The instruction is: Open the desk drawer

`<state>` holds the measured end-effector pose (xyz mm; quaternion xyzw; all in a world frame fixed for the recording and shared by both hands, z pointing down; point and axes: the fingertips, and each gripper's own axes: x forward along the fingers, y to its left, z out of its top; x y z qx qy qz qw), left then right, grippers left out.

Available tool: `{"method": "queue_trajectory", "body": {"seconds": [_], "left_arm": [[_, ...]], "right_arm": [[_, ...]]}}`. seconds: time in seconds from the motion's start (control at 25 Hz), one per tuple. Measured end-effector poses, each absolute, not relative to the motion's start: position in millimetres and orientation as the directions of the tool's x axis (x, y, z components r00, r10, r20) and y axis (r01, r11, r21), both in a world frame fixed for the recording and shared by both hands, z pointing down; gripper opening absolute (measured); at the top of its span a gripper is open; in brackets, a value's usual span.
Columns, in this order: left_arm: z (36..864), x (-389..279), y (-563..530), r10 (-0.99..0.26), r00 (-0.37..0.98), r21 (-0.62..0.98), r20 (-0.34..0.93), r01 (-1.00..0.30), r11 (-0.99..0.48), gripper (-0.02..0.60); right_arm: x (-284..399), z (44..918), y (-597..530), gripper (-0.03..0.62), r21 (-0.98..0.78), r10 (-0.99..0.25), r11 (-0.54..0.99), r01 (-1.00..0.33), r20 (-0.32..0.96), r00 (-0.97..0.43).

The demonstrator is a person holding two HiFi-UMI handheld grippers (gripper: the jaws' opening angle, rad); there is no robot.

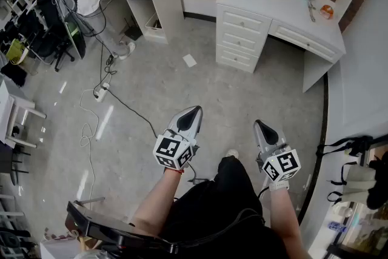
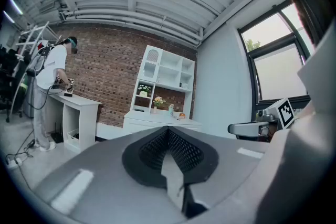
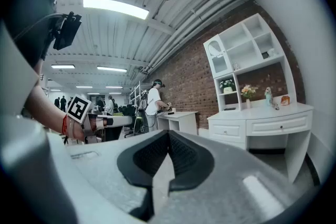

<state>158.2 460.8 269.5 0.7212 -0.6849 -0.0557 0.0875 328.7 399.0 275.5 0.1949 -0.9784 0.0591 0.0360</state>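
Well beyond left tongs (image 1: 195, 110) and right tongs (image 1: 257, 123), both closed, sits the desk drawer (image 1: 301, 37).

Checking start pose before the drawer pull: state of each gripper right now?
Left gripper: closed, holding nothing.
Right gripper: closed, holding nothing.

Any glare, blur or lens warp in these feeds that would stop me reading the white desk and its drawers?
Head view: even light, sharp, white desk readable; light streaks glare on the floor at left. Left gripper view: heavy fisheye, dark corners, bright window, desk small and far. Right gripper view: ceiling light blown out, drawer fronts and their knobs clear.
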Motion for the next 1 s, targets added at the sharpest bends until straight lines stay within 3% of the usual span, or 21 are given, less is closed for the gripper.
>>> {"method": "queue_trajectory", "body": {"seconds": [1.0], "left_arm": [[282.4, 52.9, 295.3, -0.995, 0.047, 0.202, 0.084, -0.979, -0.029, 0.003]], "right_arm": [[221.4, 289.0, 224.9, 0.003, -0.161, -0.386, 0.903, -0.399, 0.105, -0.916]]}}
